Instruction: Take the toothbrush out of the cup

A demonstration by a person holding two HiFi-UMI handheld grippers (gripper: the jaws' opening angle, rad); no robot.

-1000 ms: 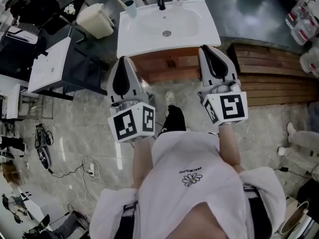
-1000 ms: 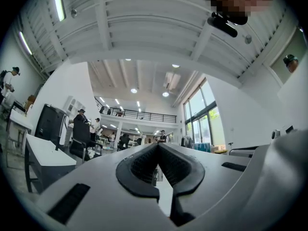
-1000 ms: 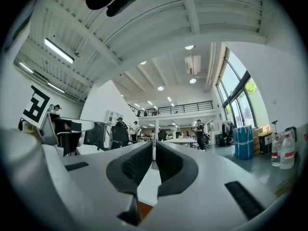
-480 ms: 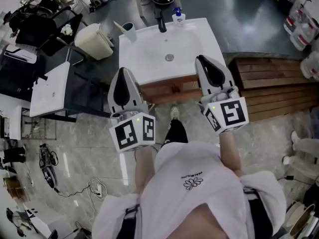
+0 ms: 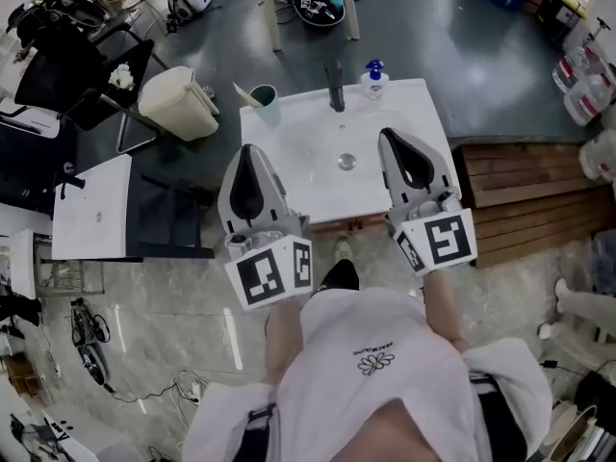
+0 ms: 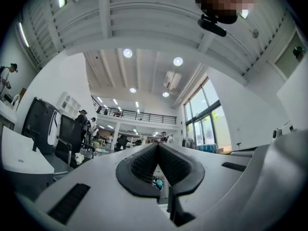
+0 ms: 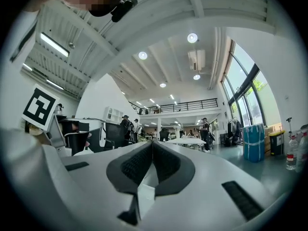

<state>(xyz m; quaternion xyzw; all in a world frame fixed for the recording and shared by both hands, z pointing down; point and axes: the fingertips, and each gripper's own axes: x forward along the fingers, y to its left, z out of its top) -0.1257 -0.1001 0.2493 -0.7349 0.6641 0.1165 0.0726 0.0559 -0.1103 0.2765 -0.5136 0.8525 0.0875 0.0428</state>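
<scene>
A teal cup [image 5: 266, 101] stands on the back left corner of the white sink [image 5: 306, 141], and a pale toothbrush [image 5: 244, 94] leans out of it to the left. My left gripper [image 5: 246, 151] hangs over the sink's front left part, short of the cup, with its jaws shut and nothing between them. Over the front right part my right gripper [image 5: 391, 136] is shut and holds nothing too. In the left gripper view the left gripper [image 6: 158, 146] has its pads meeting. The right gripper view shows the right gripper [image 7: 152, 142] the same way. Both point slightly upward at the hall.
A dark faucet [image 5: 335, 73] and a blue-capped soap bottle [image 5: 373, 78] stand at the sink's back edge. A cream bin [image 5: 177, 104] sits left of the sink, with a white table [image 5: 94, 210] further left. Wooden slats [image 5: 525, 191] lie to the right.
The person has stepped toward the sink. Both grippers, a second ago in front of the wooden cabinet, are now over the basin. Their jaws stayed shut.
</scene>
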